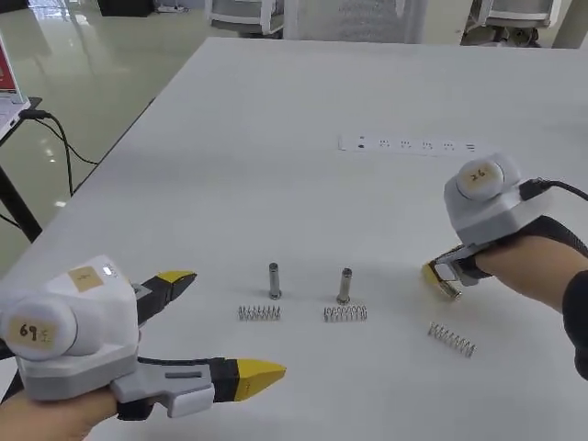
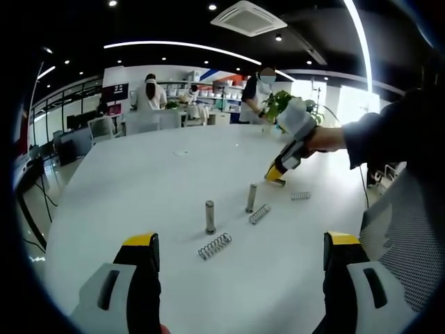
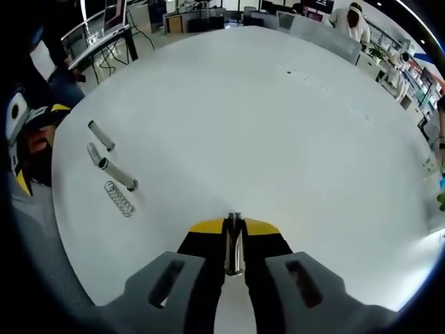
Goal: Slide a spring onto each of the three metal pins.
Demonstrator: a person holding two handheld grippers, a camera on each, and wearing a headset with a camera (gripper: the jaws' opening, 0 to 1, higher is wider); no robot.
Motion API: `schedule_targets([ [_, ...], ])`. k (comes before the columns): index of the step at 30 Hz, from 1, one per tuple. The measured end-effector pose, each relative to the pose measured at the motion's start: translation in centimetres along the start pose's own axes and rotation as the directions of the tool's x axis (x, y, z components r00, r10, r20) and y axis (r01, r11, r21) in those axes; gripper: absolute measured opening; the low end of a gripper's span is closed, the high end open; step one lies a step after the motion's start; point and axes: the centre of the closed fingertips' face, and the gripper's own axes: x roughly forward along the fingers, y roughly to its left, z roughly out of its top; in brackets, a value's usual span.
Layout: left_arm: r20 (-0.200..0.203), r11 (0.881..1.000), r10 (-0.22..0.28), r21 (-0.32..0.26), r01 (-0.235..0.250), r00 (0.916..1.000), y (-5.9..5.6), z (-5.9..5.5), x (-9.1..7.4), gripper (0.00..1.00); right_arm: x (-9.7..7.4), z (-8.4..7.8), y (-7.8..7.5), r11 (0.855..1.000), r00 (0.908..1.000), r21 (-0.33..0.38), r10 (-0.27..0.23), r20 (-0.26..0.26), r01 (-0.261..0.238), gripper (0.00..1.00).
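Note:
Two metal pins stand upright on the white table. A spring lies in front of the left pin and a second spring in front of the right pin. A third spring lies further right. My right gripper hovers just above that third spring, shut on a third metal pin that sticks out between its yellow tips. My left gripper is open at the near left, with nothing between its fingers. In the left gripper view both pins stand ahead of the jaws.
A flush power strip sits in the table beyond the pins. Office chairs stand at the far edge. The table's left edge drops to the floor, where a cable runs. People stand far behind.

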Motion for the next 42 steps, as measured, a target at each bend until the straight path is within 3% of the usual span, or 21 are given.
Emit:
schedule_targets([
  [15, 0.005, 1.000, -0.007, 0.014, 0.007, 1.0000, -0.5, 0.4, 0.0, 0.97, -2.6, 0.6, 0.3, 1.000, 0.9972, 0.009, -0.014, 0.073, 0.013, 0.10],
  [28, 0.010, 1.000, -0.013, 0.021, 0.012, 0.9999, -0.8, 0.6, 0.1, 0.97, -3.7, 0.5, 1.1, 1.000, 0.9934, 0.010, -0.007, 0.115, 0.006, 0.10],
  [42, 0.015, 1.000, -0.014, 0.024, 0.014, 0.9998, -0.9, 0.8, 0.0, 0.97, -4.0, 0.1, 1.7, 1.000, 0.9930, 0.008, 0.008, 0.118, -0.009, 0.10],
])
